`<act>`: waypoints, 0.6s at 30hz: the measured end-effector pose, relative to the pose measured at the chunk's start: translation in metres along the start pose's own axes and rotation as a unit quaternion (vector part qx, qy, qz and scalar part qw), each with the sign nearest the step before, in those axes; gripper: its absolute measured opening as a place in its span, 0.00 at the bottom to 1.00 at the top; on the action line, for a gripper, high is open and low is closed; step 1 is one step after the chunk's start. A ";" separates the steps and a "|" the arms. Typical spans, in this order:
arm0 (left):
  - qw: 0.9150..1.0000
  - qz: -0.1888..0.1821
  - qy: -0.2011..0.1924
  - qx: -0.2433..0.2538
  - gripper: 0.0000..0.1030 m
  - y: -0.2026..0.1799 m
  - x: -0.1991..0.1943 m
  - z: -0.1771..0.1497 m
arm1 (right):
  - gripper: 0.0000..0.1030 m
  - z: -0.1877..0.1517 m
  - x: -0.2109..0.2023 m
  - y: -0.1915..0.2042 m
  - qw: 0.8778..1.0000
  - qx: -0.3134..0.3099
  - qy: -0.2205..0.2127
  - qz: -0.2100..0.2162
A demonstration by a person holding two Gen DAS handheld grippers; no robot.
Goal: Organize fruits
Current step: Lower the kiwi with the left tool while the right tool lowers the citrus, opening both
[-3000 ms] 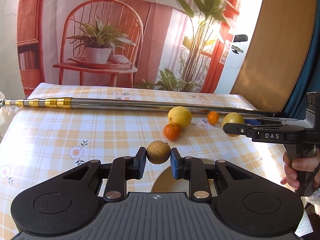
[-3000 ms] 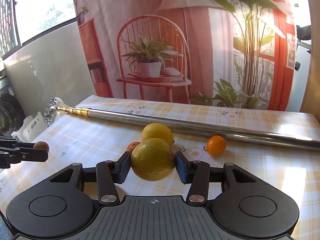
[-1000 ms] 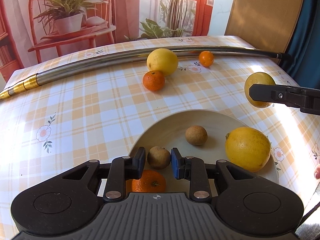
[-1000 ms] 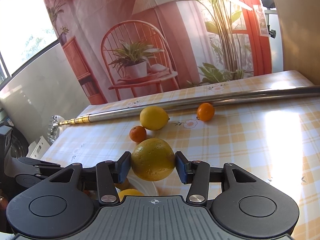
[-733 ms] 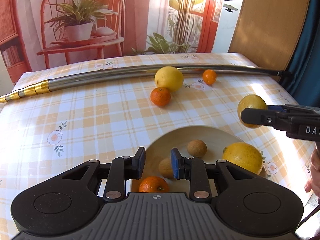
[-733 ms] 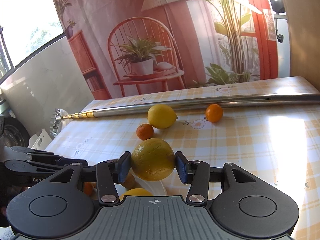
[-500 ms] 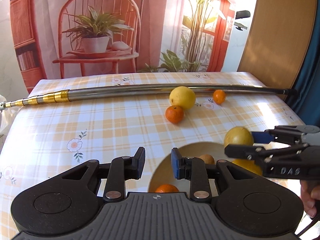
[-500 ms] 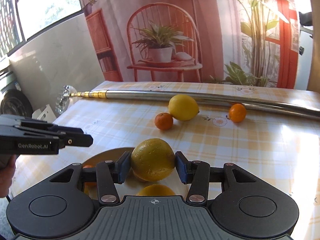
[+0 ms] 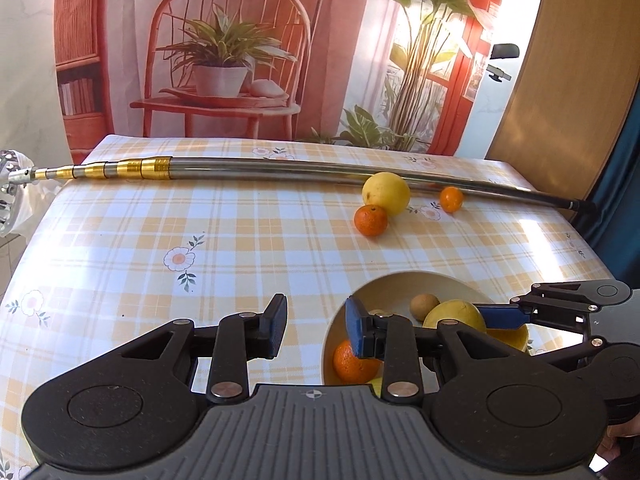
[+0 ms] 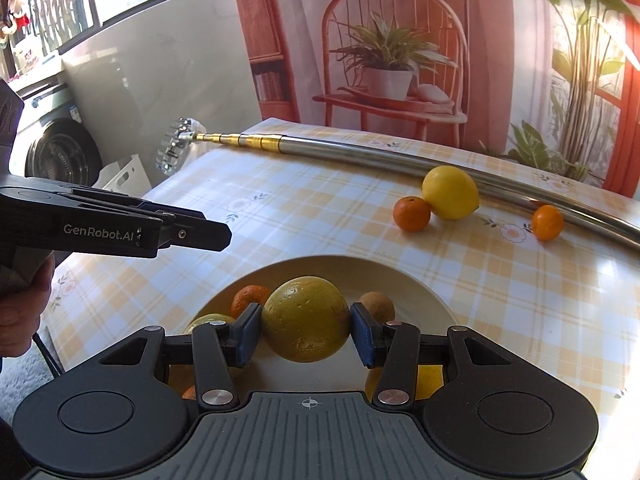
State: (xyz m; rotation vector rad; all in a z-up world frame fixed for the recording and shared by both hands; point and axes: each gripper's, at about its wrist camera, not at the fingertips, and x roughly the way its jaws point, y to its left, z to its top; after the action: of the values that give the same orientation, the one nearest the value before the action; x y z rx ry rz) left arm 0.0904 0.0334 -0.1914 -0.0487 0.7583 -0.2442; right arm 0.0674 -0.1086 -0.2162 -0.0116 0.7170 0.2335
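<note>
Left gripper [image 9: 316, 330], its small brown fruit [image 9: 425, 307] now dropped in the bowl [image 10: 420, 284], gapes empty; right gripper [image 10: 306, 334] still clamps a yellow-green citrus [image 10: 306, 319]. "GenRobot.AI" marks the left.

Each black hand-held gripper [image 10: 306, 336] has blue pads [image 10: 249, 334], silver screws and white "GenRobot.AI" lettering.

Bowl [image 10: 424, 284] near rim hidden behind the right gripper [image 10: 306, 334], 2 fruits under its body only slivers, pole [image 9: 280, 170] right tip cut off by the frame edge in right wrist view, person's hand [image 10: 20, 312] cropped at left edge
</note>
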 end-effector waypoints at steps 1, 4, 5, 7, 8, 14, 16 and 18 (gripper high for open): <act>1.000 -0.001 0.000 0.002 0.33 -0.001 -0.001 -0.001 | 0.43 -0.001 -0.002 0.001 1.000 0.001 0.001 -0.001; 1.000 -0.002 -0.001 0.003 0.33 -0.003 -0.005 -0.005 | 0.43 -0.003 -0.007 0.004 1.000 0.000 0.003 -0.002; 1.000 -0.002 -0.001 0.003 0.33 -0.004 -0.007 -0.006 | 0.43 -0.003 -0.009 0.006 1.000 -0.002 0.004 -0.003; 1.000 -0.002 -0.002 0.002 0.33 -0.007 -0.011 -0.009 | 0.43 -0.004 -0.013 0.008 1.000 -0.004 0.007 -0.001; 1.000 -0.003 -0.003 0.003 0.33 -0.008 -0.014 -0.010 | 0.43 -0.004 -0.015 0.010 1.000 -0.006 0.007 -0.001; 1.000 -0.002 -0.006 0.000 0.33 -0.013 -0.027 -0.018 | 0.43 -0.012 -0.023 0.014 1.000 -0.006 0.026 0.005; 1.000 0.002 -0.009 0.000 0.33 -0.014 -0.032 -0.019 | 0.43 -0.018 -0.025 0.014 0.999 -0.003 0.043 0.013; 1.000 0.004 -0.013 0.002 0.33 -0.016 -0.036 -0.019 | 0.43 -0.023 -0.026 0.014 0.998 0.001 0.053 0.017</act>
State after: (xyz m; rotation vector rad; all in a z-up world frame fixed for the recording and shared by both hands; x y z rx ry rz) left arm 0.0484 0.0277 -0.1789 -0.0441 0.7324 -0.2376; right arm 0.0302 -0.1024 -0.2156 -0.0101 0.8225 0.2662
